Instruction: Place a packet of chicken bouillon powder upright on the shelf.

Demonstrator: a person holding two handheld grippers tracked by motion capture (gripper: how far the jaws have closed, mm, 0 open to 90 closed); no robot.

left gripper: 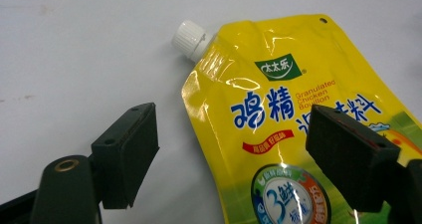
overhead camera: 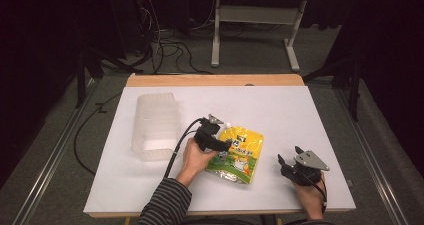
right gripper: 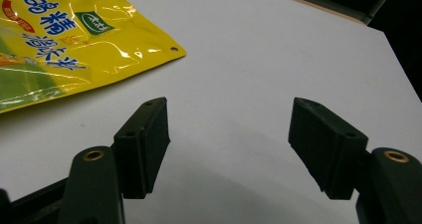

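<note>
On the white tabletop, the glossy yellow spouted pouch of chicken bouillon lies flat near the middle, white cap pointing away from me. My left gripper hovers over its spout end, jaws spread wide and gripping nothing. My right gripper sits well apart, also wide open and empty, beside a clear plastic bin.
</note>
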